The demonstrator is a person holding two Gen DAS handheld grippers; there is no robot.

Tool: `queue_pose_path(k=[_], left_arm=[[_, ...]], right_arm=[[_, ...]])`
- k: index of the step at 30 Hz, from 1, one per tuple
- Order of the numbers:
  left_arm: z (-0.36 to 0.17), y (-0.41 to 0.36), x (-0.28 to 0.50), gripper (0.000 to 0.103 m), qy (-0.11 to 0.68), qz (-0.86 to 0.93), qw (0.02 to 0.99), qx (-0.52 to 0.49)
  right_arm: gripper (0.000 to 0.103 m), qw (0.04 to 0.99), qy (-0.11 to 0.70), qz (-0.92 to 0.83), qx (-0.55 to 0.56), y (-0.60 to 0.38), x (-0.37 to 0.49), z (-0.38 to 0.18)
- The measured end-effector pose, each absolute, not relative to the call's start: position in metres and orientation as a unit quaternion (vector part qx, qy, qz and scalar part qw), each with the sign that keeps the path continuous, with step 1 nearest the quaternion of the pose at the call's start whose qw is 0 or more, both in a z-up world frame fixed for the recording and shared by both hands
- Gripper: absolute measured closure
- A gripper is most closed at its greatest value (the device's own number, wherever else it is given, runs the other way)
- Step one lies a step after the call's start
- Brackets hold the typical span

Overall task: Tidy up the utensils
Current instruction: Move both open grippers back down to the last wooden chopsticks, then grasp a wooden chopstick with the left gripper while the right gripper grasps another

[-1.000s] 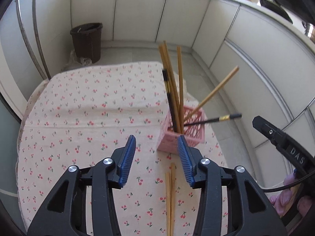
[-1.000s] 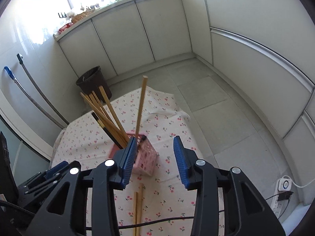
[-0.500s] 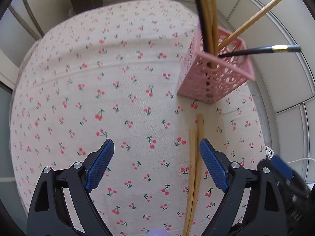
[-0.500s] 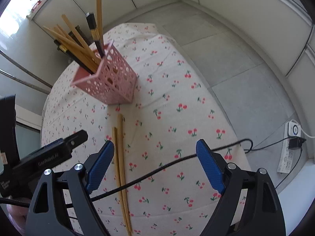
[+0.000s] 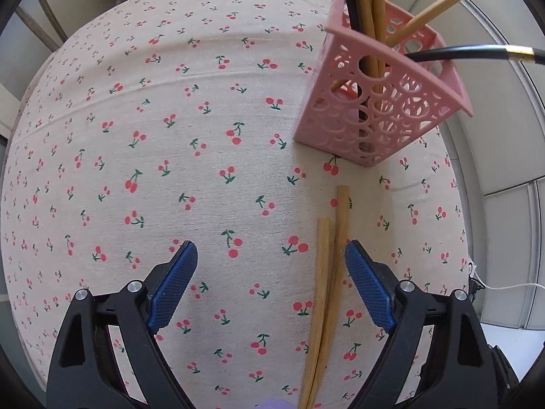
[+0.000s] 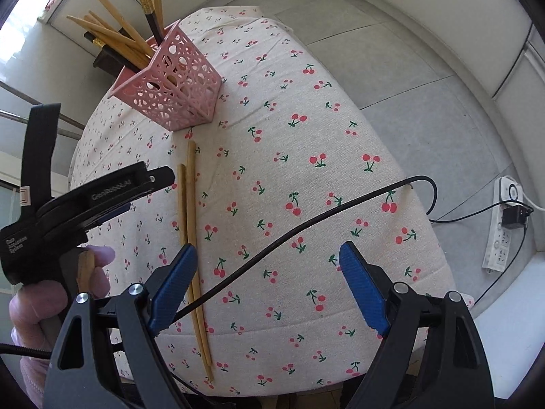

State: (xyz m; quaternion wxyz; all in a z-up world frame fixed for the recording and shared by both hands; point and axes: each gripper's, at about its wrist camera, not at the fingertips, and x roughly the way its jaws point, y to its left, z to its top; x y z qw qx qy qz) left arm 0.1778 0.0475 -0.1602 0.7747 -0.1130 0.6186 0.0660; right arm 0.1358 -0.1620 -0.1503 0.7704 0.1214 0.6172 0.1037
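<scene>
Two loose wooden chopsticks (image 5: 327,272) lie side by side on the cherry-print tablecloth (image 5: 153,136), just short of the pink perforated holder (image 5: 374,109). The holder stands upright with several wooden chopsticks (image 5: 374,3) and black ones (image 5: 473,54) in it. My left gripper (image 5: 270,248) hangs open above the cloth, the loose pair close inside its right finger. My right gripper (image 6: 267,248) is open too, and the loose chopsticks (image 6: 189,211) run past its left finger. Neither gripper holds anything. The holder (image 6: 170,85) sits at the far left in the right wrist view.
A black cable (image 6: 306,221) crosses the cloth between the right gripper's fingers and drops over the table edge to a power strip (image 6: 507,225) on the floor. A gloved hand (image 6: 51,300) holds the left gripper's handle. White cabinets surround the round table.
Both grippers opened wide, tipped downward and sank toward the table. The holder and loose chopsticks now look larger and closer in both views.
</scene>
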Motion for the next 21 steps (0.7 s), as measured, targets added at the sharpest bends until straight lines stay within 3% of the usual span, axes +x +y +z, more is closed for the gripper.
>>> queue_pose_path(k=[7, 12, 14, 16, 21], left_arm=[[-0.175, 0.034, 0.184, 0.026, 0.624, 0.078, 0.773, -0.089], [-0.178, 0.014, 0.185, 0.045, 0.621, 0.065, 0.78, -0.046], [-0.176, 0.005, 0.185, 0.062, 0.619, 0.053, 0.782, -0.039], [-0.177, -0.005, 0.185, 0.071, 0.618, 0.044, 0.785, -0.031], [-0.179, -0.023, 0.185, 0.086, 0.612, 0.037, 0.79, -0.021]], right_arm=[[0.02, 0.767, 0.622, 0.103, 0.122, -0.163, 0.138, -0.151], [0.02, 0.766, 0.622, 0.105, 0.123, -0.163, 0.138, -0.152], [0.02, 0.765, 0.624, 0.104, 0.124, -0.164, 0.139, -0.153], [0.02, 0.765, 0.624, 0.103, 0.124, -0.164, 0.139, -0.154], [0.02, 0.768, 0.622, 0.098, 0.116, -0.161, 0.141, -0.154]])
